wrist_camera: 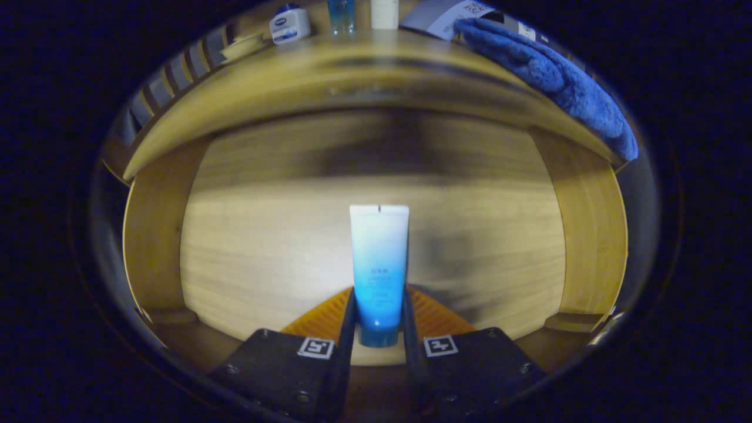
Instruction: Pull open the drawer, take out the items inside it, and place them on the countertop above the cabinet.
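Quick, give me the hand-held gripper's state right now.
Hand-held gripper: closed on the white-and-blue plastic tube, both fingers pressing its lower end, over the open wooden drawer.

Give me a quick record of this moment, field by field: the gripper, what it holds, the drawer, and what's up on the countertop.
gripper: gripper shut on the tube, a finger pressing each side
held item: blue and white tube, cap end between the fingers, flat end pointing ahead
drawer: wooden drawer pulled open, its floor under the tube
countertop: countertop above the drawer
on countertop: blue towel, small white jar, blue bottle, white bottle
task stage: tube gripped, not yet on the countertop
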A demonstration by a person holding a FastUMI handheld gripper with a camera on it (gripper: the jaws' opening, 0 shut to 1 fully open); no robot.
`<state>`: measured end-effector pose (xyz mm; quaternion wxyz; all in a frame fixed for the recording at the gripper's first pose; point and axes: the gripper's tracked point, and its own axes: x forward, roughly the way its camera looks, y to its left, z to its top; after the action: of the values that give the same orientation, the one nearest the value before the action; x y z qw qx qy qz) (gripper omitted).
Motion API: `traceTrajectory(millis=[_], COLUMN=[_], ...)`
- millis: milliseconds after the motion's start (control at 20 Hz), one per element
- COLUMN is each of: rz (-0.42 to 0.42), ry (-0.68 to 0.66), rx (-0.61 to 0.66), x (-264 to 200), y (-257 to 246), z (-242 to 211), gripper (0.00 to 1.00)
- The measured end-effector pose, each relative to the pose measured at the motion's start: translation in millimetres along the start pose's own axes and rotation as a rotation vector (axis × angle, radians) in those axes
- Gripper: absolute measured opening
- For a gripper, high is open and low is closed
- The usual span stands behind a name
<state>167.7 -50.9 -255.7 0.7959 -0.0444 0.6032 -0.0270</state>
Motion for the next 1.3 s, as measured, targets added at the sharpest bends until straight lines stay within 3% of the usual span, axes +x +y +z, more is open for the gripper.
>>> traceTrajectory(millis=[100,200,300,550,850,1050,1300], rz=[0.029,0.119,0.177,0.229,0.243,0.270,0.254], ry=[-0.005,-0.057,-0.092,-0.250,-0.568,-0.827,-0.944], rx=[-0.033,0.002,0.006,0.043,0.085,0.126,0.135], x=[-13,-16,-30,-79,-157,-217,-256], y=[4,10,6,1,-11,-19,-25], z=[1,8,13,24,49,89,128], gripper=[0.41,0.34,0.34,0.33,0.33,0.33,0.33])
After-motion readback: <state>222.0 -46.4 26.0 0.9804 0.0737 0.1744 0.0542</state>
